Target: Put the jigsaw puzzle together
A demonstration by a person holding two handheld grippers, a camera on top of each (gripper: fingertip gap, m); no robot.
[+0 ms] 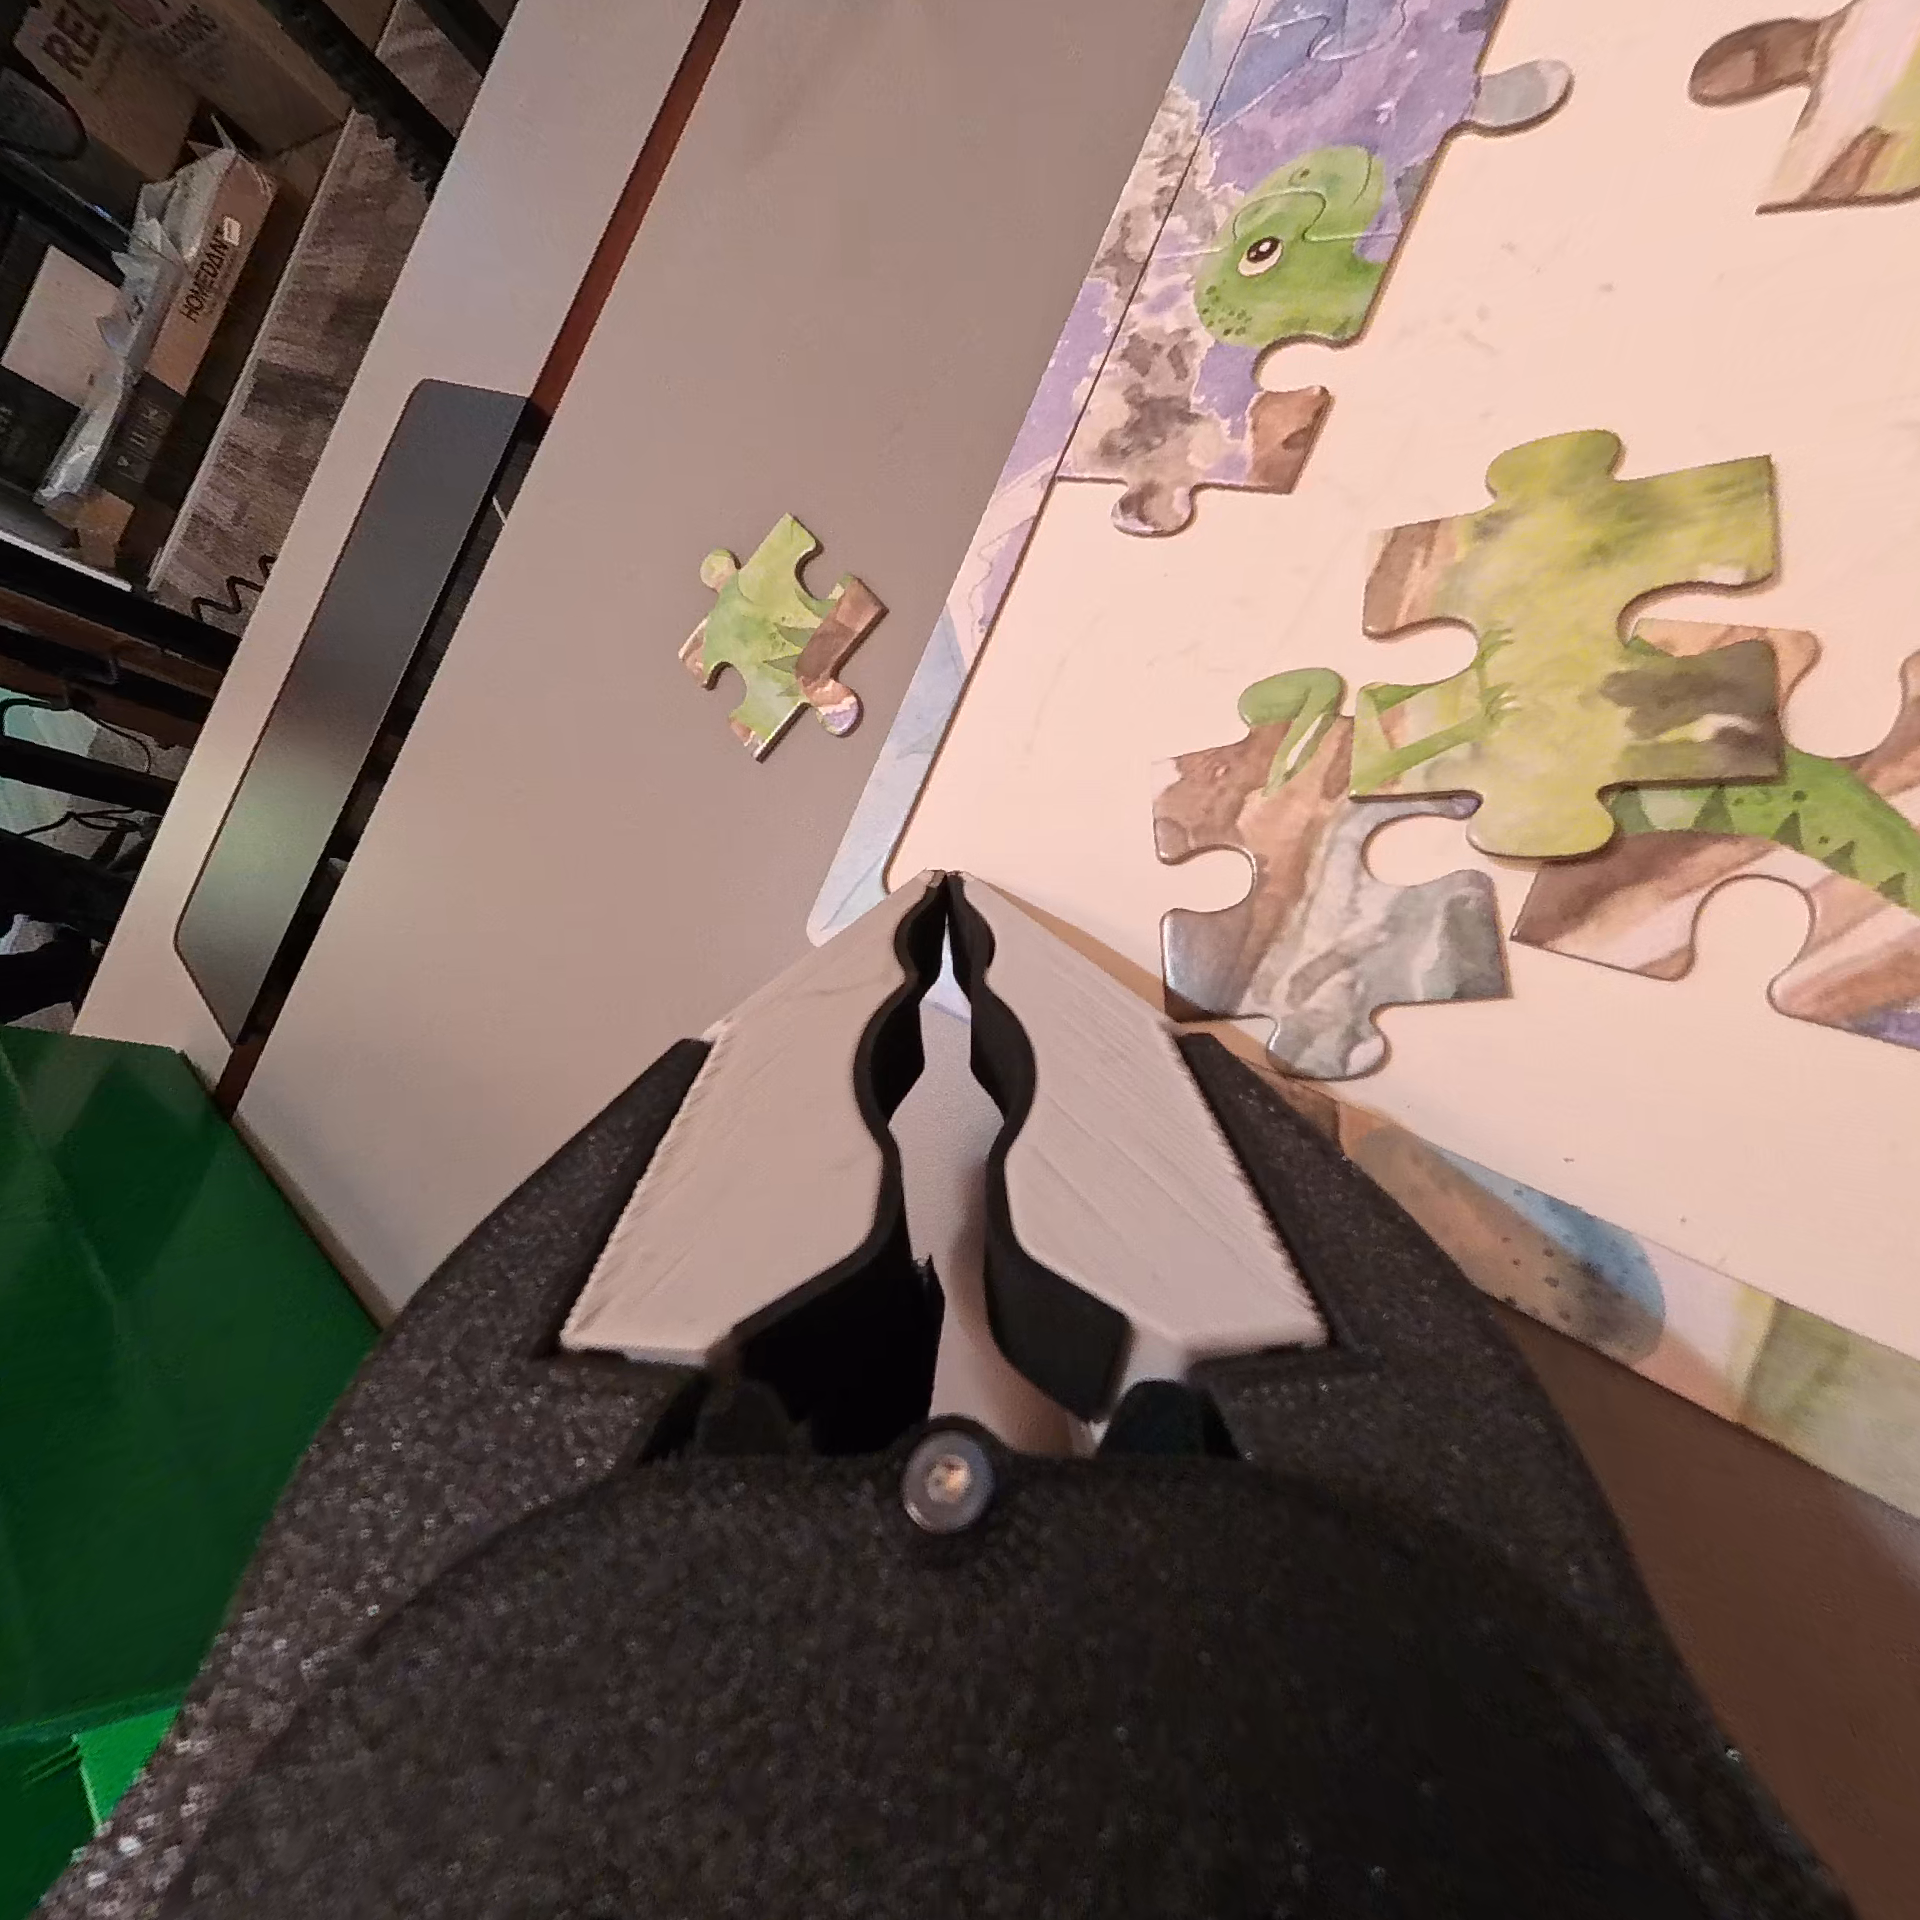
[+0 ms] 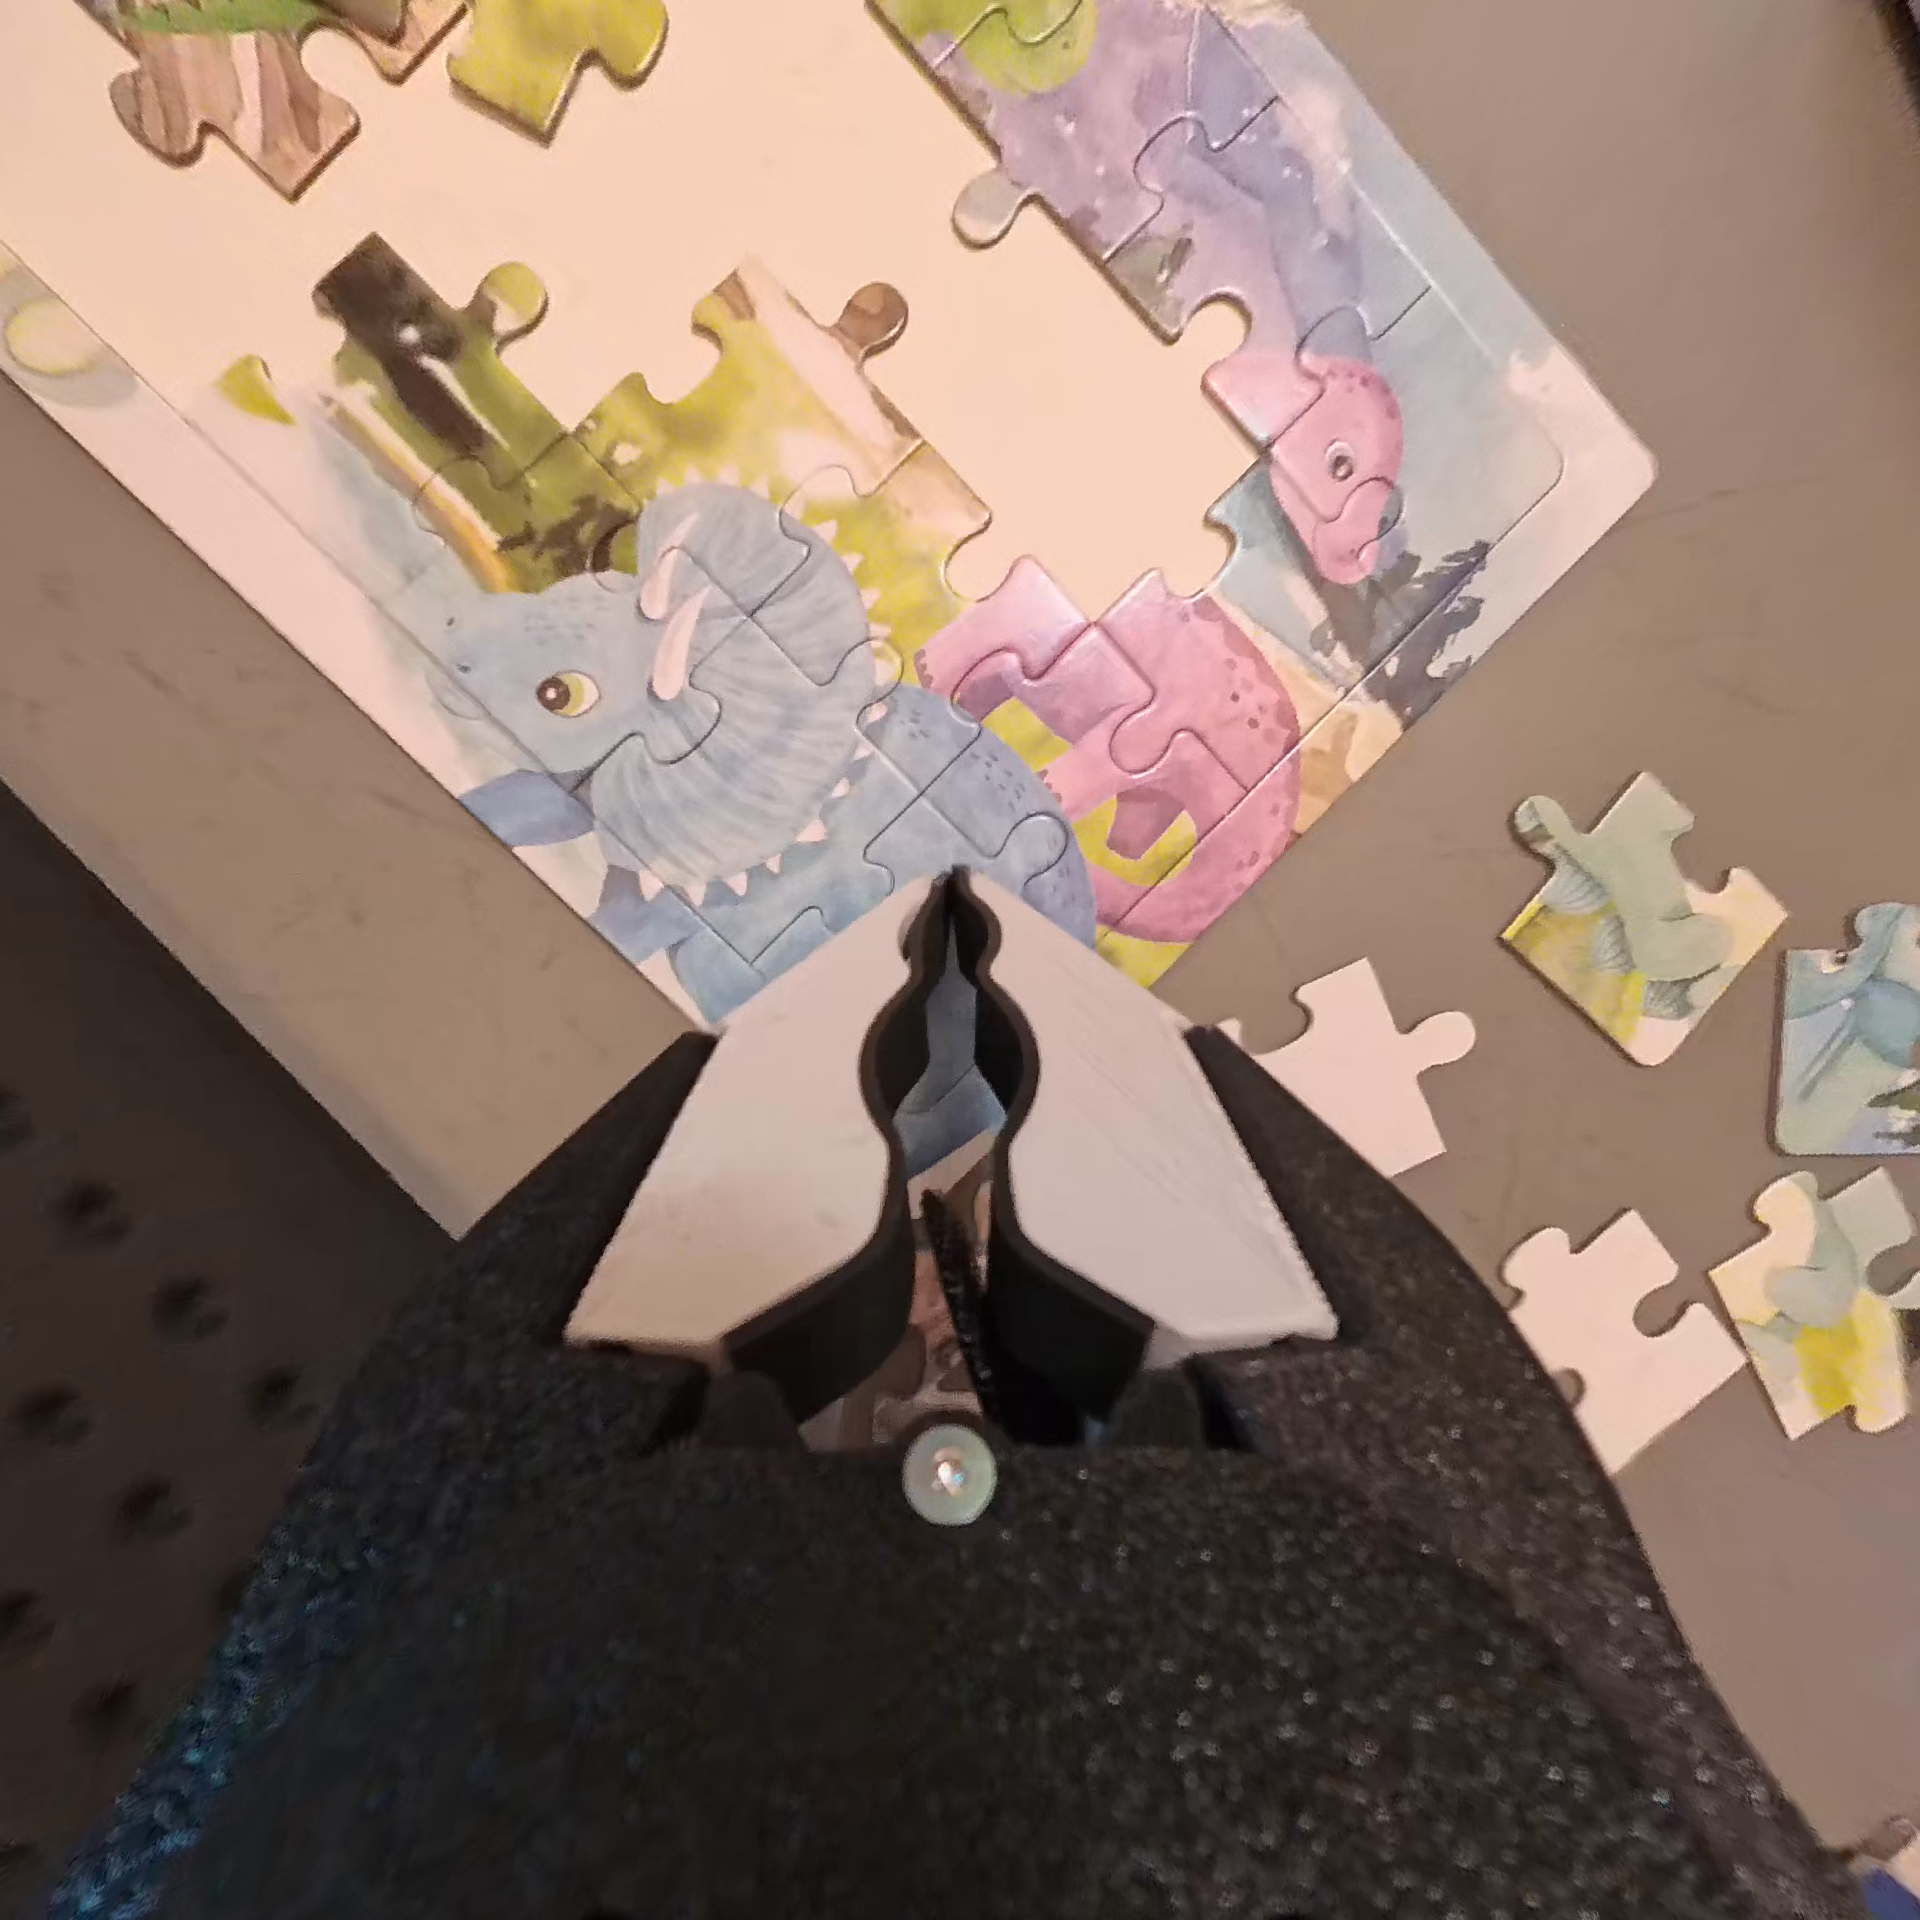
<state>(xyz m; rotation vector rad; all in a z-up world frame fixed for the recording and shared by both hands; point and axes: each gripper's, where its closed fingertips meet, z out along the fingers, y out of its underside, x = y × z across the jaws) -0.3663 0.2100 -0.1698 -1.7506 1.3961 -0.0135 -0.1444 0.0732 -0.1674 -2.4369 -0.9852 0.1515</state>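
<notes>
The puzzle board lies on a grey table, partly filled. In the left wrist view, joined pieces with a green dinosaur head sit at its far edge. Loose pieces lie on the bare board: a green one overlapping others and a brown-grey one. One green piece lies off the board. My left gripper is shut with nothing between the tips, by the board's corner. In the right wrist view, my right gripper is shut with nothing between the tips, over the joined blue dinosaur beside a pink one.
Several loose pieces lie on the table right of the board, some face up, some face down and white. A green box stands at the near left. Shelves with cardboard boxes lie beyond the table edge. A dark dotted surface borders the table. The gap from one gripper's tips to the other's is roughly 25 cm. It is some 8 cm from my left tips to the green piece.
</notes>
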